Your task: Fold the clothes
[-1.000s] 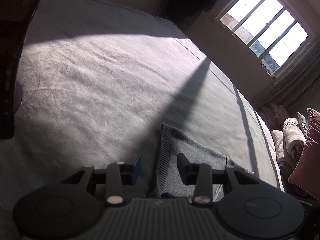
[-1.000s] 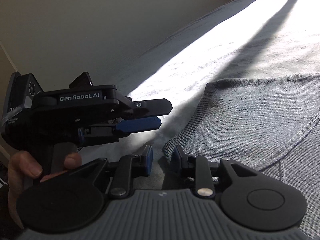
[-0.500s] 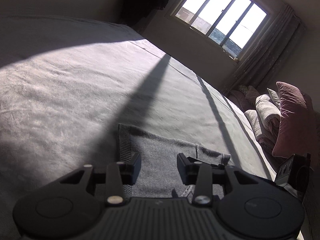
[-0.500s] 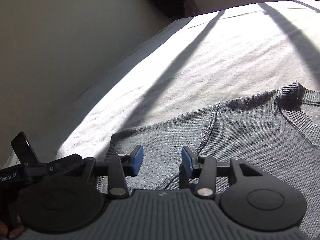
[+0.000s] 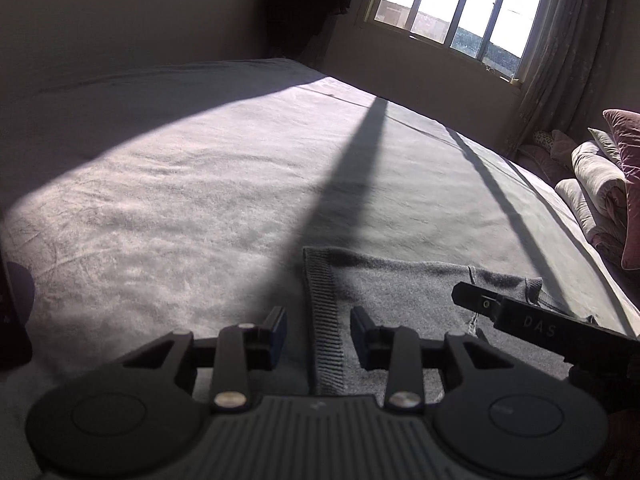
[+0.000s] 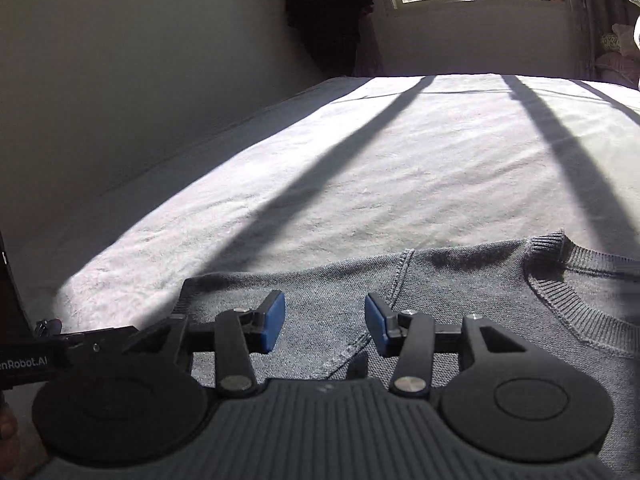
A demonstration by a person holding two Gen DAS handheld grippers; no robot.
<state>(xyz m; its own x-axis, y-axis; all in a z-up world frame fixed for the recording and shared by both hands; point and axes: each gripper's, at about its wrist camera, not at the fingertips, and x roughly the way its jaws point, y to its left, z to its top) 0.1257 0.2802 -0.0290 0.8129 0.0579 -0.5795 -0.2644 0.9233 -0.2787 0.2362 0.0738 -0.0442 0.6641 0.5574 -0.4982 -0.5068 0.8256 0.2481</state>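
A grey knit sweater [image 5: 408, 296] lies flat on the bed. Its ribbed hem [image 5: 326, 320] runs between the fingers of my left gripper [image 5: 318, 334], which is open and empty just above it. In the right wrist view the sweater [image 6: 460, 292] shows a shoulder seam and the ribbed neckline [image 6: 568, 296] at the right. My right gripper [image 6: 325, 326] is open and empty over the sleeve and shoulder area. The right gripper also shows at the right edge of the left wrist view [image 5: 532, 326].
The bed is covered by a pale sheet [image 5: 180, 200] with sunlight and bar shadows. A window [image 5: 460, 4] is at the far wall. Pillows and bedding [image 5: 600, 184] are piled at the right. A wall runs along the bed's left side.
Both grippers swung round towards the window. The left one moved back onto the hem edge. The right gripper now shows at the left view's right edge.
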